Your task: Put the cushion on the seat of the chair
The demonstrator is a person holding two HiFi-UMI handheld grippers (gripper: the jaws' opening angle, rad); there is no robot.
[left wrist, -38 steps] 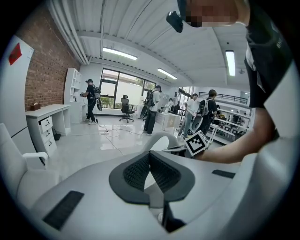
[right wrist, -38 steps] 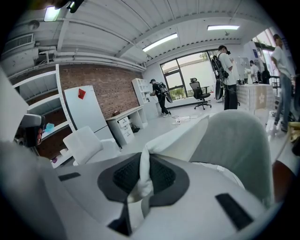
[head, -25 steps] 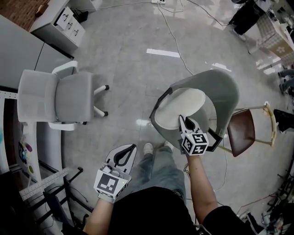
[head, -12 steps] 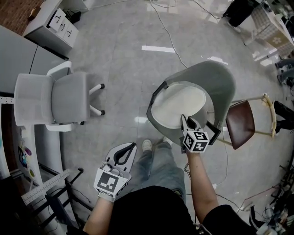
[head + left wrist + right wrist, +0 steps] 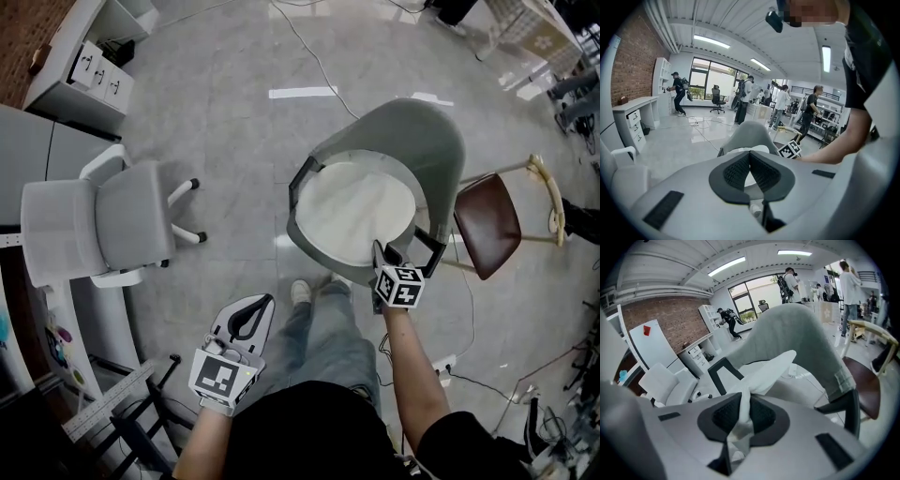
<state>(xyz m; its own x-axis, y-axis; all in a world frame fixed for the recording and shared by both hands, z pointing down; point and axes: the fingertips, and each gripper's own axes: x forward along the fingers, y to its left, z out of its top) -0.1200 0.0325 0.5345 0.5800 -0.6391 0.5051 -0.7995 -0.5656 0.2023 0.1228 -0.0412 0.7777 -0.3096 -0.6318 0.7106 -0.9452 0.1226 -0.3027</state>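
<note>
Pinching the cushion (image 5: 356, 204) by its near edge, our right gripper (image 5: 379, 249) clamps the fabric; the cushion rests inside the grey chair (image 5: 427, 131), on its seat. Our left gripper (image 5: 265, 300) is closed, empty.

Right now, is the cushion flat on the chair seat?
Not yet: the cushion is inside the grey chair, but the right gripper pinches its near edge, holding it raised.

Cloth cushion (image 5: 356, 211) (matt), glossy floor (image 5: 225, 112)
</note>
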